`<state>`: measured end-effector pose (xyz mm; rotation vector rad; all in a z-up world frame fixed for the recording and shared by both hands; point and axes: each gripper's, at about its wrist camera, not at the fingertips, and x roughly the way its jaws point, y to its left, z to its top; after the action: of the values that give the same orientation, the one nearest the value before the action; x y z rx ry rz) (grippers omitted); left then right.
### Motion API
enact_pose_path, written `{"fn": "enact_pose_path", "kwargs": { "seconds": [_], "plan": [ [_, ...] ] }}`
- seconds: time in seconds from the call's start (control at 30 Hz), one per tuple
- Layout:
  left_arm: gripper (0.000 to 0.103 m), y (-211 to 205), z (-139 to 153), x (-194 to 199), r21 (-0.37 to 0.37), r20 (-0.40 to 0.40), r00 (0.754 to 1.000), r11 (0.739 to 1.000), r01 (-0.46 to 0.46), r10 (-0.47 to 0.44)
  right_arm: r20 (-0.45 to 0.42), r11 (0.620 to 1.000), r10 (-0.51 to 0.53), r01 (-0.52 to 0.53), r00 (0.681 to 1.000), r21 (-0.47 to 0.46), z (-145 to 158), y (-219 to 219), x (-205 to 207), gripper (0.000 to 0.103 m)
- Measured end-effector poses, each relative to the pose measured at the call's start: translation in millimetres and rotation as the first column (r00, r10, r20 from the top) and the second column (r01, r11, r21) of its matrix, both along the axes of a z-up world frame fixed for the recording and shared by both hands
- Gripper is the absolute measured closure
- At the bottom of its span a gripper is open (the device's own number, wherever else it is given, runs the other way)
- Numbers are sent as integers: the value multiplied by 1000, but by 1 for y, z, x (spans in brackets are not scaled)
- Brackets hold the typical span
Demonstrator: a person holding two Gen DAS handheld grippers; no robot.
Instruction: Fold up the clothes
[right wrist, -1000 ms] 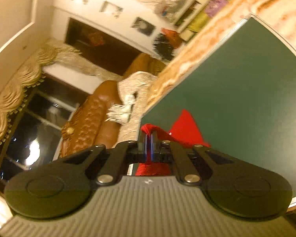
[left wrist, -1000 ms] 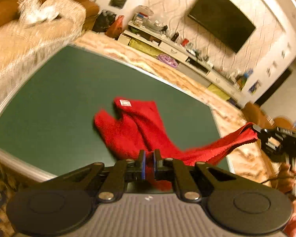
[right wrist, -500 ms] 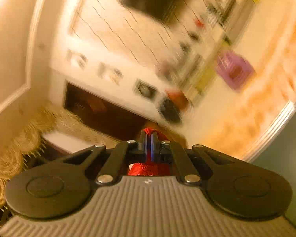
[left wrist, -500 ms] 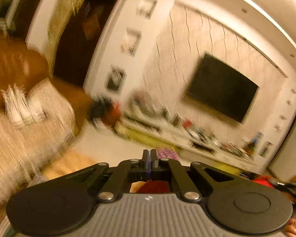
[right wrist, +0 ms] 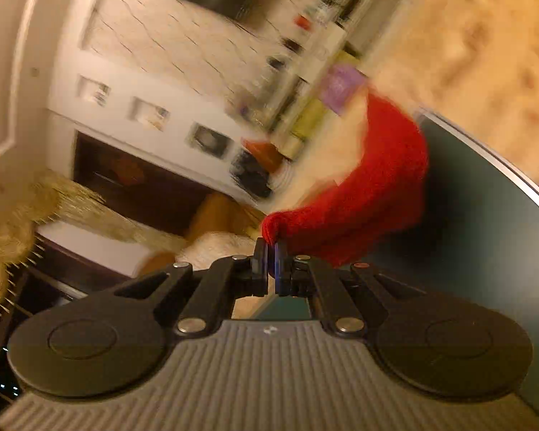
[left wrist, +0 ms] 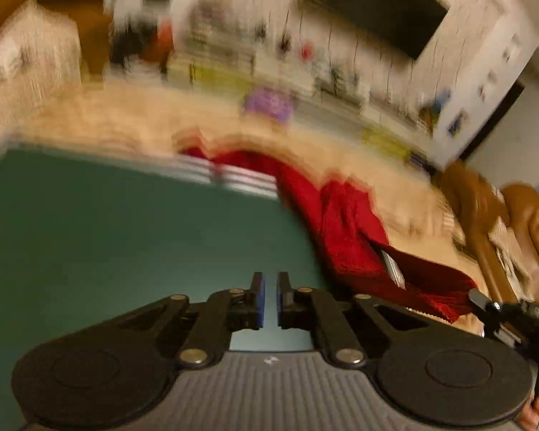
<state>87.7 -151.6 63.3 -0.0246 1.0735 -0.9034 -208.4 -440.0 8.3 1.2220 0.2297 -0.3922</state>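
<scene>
While blur left no writing readable, one red garment [left wrist: 345,226] hung past the green counter's [left wrist: 107,237] edge, pinched by the right tool [right wrist: 271,248]; the left tool [left wrist: 270,283], jaws just parted slightly, held nothing.

A dark television [left wrist: 373,3] hangs above a cluttered low shelf [left wrist: 327,82]; brown leather sofa [left wrist: 521,222] at right.

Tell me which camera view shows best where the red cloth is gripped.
The right wrist view: the right gripper pinches a corner of the red cloth right before the lens. The left wrist view shows that same grip only small at the frame's edge, with the cloth blurred.
</scene>
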Motion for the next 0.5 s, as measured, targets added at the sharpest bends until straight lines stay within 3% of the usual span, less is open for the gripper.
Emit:
{"fn": "enact_pose_path", "kwargs": {
  "seconds": [0.13,0.2,0.3,0.5],
  "plan": [
    [60,-39,-67,0,46,-85,994,997,68,-64,-16,1000,8,-7,1000,23,-59,42,-56,98],
    [54,-57,-81,-2,53,-80,993,994,91,-86,-4,999,11,-10,1000,42,-82,57,-81,98],
    [35,-86,-93,-4,46,-85,991,993,110,-106,27,997,6,-8,1000,74,-94,75,-128,98],
    [34,-113,-120,-7,77,-133,986,991,110,-99,20,990,13,-16,1000,142,-100,68,-164,98]
  ]
}}
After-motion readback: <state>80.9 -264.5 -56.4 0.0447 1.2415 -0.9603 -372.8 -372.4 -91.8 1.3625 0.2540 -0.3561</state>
